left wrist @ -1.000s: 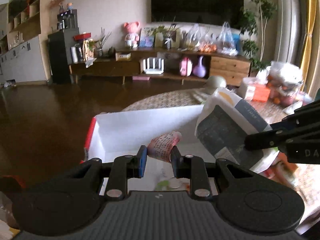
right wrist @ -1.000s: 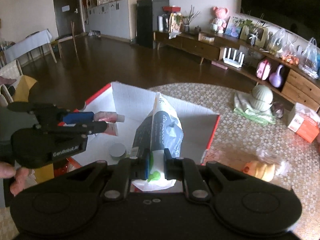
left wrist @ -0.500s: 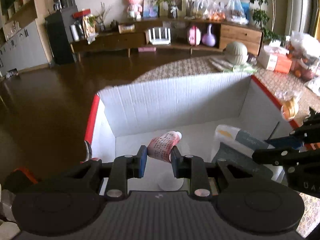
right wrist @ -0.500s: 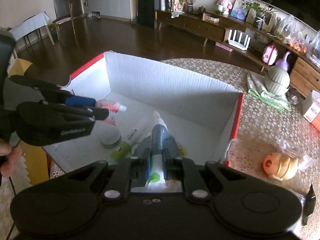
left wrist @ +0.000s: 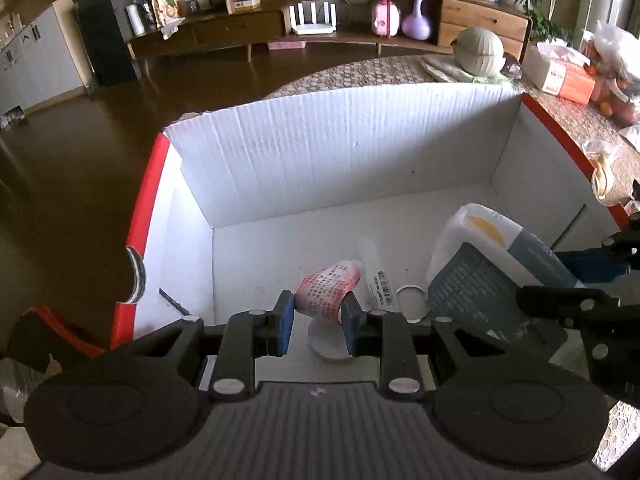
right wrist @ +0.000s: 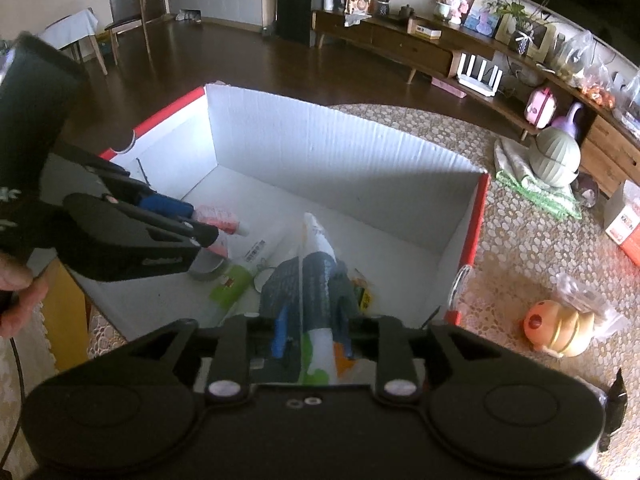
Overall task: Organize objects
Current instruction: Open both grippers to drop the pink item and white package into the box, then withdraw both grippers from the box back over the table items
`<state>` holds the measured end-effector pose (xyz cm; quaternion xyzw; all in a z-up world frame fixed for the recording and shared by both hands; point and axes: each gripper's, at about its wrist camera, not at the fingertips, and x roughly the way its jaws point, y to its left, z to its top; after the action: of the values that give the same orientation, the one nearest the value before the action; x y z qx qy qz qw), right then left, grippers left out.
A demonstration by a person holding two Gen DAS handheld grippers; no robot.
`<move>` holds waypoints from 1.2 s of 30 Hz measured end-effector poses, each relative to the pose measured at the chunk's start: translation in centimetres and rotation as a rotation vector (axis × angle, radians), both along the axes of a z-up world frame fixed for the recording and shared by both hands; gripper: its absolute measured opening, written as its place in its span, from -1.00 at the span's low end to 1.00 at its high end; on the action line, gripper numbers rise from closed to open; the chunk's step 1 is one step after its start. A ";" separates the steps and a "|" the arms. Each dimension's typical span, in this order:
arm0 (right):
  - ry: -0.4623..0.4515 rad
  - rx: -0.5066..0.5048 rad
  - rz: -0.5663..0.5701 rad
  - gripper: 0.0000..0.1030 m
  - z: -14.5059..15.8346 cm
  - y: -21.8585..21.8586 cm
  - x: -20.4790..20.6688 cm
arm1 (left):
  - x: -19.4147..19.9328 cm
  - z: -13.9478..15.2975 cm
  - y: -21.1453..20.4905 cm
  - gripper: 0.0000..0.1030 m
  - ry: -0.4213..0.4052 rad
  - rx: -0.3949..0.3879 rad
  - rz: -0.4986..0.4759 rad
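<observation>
Both grippers have sunk into the box [left wrist: 340, 152]. Right gripper [right wrist: 312, 330]: jaws just opening, pouch [right wrist: 316, 272] loose between them at the near right. Left gripper [left wrist: 316, 316] clamps the pink tube [left wrist: 328, 290] above the floor. Risk: released pouch toppling onto the left gripper.

The surface [right wrist: 500, 240] in front of me wears a pale, pebble-patterned lace cover. On it stands the white cardboard box [right wrist: 320, 152] with red edges. From the box, at two o'clock, a ribbed green pot [right wrist: 554, 158] sits on a green cloth [right wrist: 536, 192]. At three o'clock lies an orange toy in clear wrap [right wrist: 556, 330]. An orange-and-white carton [right wrist: 624, 220] rests farther right.
</observation>
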<state>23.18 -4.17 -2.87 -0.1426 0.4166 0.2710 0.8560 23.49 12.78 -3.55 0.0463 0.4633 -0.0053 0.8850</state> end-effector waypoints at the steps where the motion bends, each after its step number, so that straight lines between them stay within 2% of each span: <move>1: -0.005 0.001 0.006 -0.29 0.1 -0.1 -0.2 | 0.1 -0.1 -0.1 -0.53 0.009 0.009 -0.002; 6: -0.039 0.006 0.032 -0.06 1.1 -0.6 -1.4 | 0.1 -0.2 -0.3 -0.52 0.020 0.037 0.003; 9: -0.050 0.030 0.038 0.02 2.2 -1.1 -2.1 | 0.0 -0.1 -0.5 -0.41 0.014 0.043 0.010; 20: -0.121 0.119 0.035 0.24 6.1 -5.0 -5.9 | -2.8 2.5 -1.1 -0.41 -0.084 0.030 0.022; 23: -0.137 0.135 0.020 0.31 6.9 -6.3 -7.0 | -3.8 3.5 -1.6 -0.41 -0.117 0.049 0.028; 26: -0.162 0.145 0.014 0.43 7.6 -7.5 -8.2 | -4.9 4.5 -2.2 -0.41 -0.147 0.036 0.018; 32: -0.185 0.172 -0.012 0.52 8.4 -10.4 -10.1 | -7.3 6.4 -3.6 -0.41 -0.196 0.004 -0.009; 36: -0.198 0.178 -0.034 0.66 8.4 -12.5 -11.3 | -8.7 7.1 -4.9 -0.41 -0.212 -0.025 -0.033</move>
<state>11.90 -16.67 5.52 -0.0850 0.3065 0.2771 0.9067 14.79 7.88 3.52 0.0432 0.3659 -0.0209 0.9294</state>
